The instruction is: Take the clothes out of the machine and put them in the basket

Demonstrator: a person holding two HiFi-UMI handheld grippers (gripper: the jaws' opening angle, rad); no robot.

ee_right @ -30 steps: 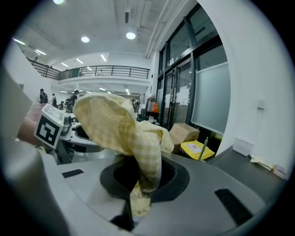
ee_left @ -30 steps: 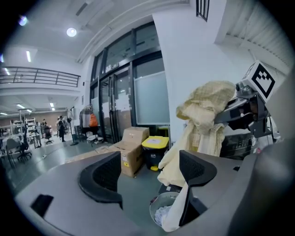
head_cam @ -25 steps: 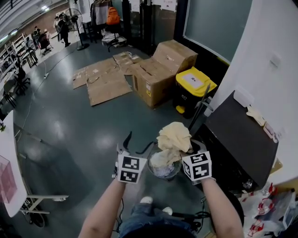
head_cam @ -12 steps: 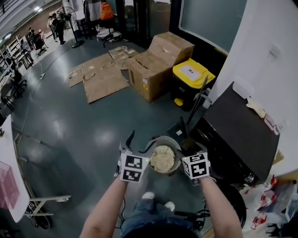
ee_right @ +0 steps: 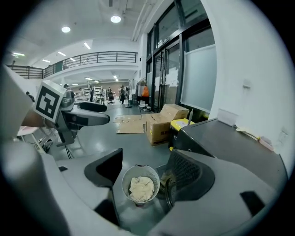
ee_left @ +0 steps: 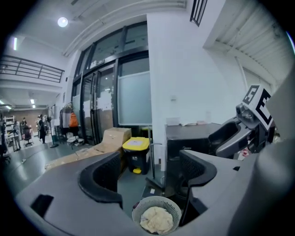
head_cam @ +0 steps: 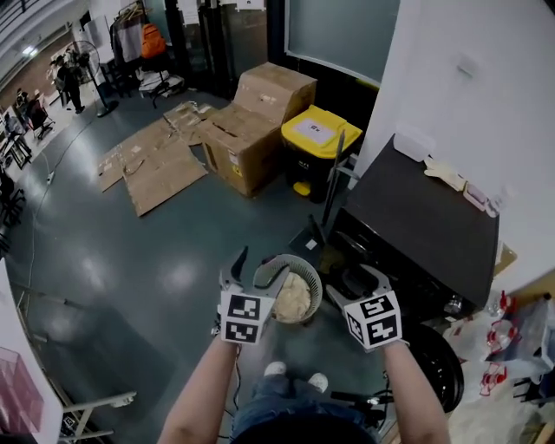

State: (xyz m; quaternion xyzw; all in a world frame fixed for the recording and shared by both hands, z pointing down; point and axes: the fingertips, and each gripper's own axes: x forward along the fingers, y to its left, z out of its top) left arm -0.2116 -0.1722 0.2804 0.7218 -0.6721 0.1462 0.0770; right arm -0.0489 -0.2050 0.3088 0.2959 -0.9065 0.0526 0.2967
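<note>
The clothes (head_cam: 292, 297) lie bundled in the basket (head_cam: 307, 272) on the floor, lower centre, beside the machine (head_cam: 425, 225). The left gripper (head_cam: 253, 267) has released, empty jaws. The jaws of the right gripper (head_cam: 354, 284) have just been opening, with nothing between them. A low swing could tip the basket. Only the head view shows the machine's whole top; the right gripper view shows the bundle under the rim.

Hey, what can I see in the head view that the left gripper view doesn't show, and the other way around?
Only the head view: the person's forearms and shoes. Only the left gripper view: a round ceiling lamp and a slatted vent high up. Both: the basket holding a cream cloth, the yellow-lidded bin, the cardboard box and the black machine.
</note>
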